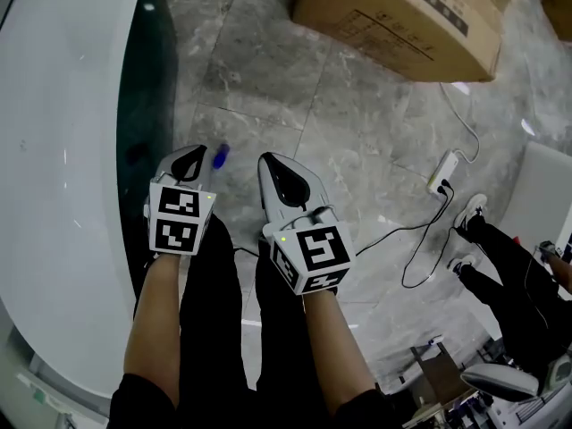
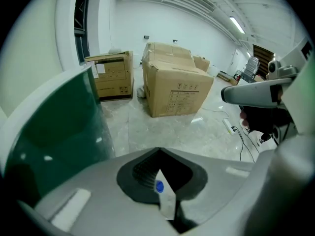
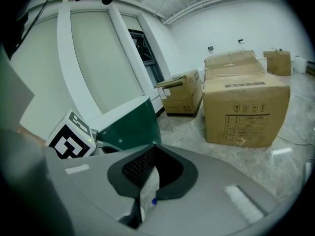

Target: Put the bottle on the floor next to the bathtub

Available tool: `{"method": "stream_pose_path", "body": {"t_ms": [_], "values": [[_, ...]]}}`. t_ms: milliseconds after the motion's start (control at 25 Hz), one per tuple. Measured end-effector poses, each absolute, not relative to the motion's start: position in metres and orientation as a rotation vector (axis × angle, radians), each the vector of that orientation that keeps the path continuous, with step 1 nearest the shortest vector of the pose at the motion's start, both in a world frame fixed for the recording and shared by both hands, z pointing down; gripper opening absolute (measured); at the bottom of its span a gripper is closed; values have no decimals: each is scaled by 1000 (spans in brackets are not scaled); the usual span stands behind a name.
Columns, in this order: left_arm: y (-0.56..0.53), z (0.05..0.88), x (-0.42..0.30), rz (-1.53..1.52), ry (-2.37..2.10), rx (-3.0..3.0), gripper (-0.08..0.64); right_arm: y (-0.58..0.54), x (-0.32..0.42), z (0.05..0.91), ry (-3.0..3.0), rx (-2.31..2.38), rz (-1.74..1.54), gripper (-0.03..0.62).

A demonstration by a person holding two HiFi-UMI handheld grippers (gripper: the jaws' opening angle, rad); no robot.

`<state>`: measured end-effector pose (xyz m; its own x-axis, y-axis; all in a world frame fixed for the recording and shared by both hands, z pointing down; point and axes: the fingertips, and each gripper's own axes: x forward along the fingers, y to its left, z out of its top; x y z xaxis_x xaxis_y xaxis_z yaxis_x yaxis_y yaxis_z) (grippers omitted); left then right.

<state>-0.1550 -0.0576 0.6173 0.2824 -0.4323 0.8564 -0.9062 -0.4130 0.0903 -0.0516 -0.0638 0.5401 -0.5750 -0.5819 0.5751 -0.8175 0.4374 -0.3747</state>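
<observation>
Blue-capped translucent bottle (image 1: 221, 156) between left gripper (image 1: 195, 153) and right gripper (image 1: 268, 159); jaws together, empty.

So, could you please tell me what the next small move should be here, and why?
Probably lower the left gripper straight down, jaws kept shut: it seems to hold the bottle above the floor, already beside the bathtub. The right gripper looks empty, so it can wait.

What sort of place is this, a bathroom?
Probably a warehouse or showroom hall rather than a home bathroom: a bathtub stands beside big cardboard boxes on a stone floor, with a power strip lying loose.
</observation>
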Motion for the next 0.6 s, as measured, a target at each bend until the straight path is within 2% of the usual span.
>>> {"method": "stream_pose_path", "body": {"t_ms": [600], "values": [[-73, 522, -147, 1008, -1288, 2040, 1, -79, -38, 452, -2396, 1230, 796, 21]]}}
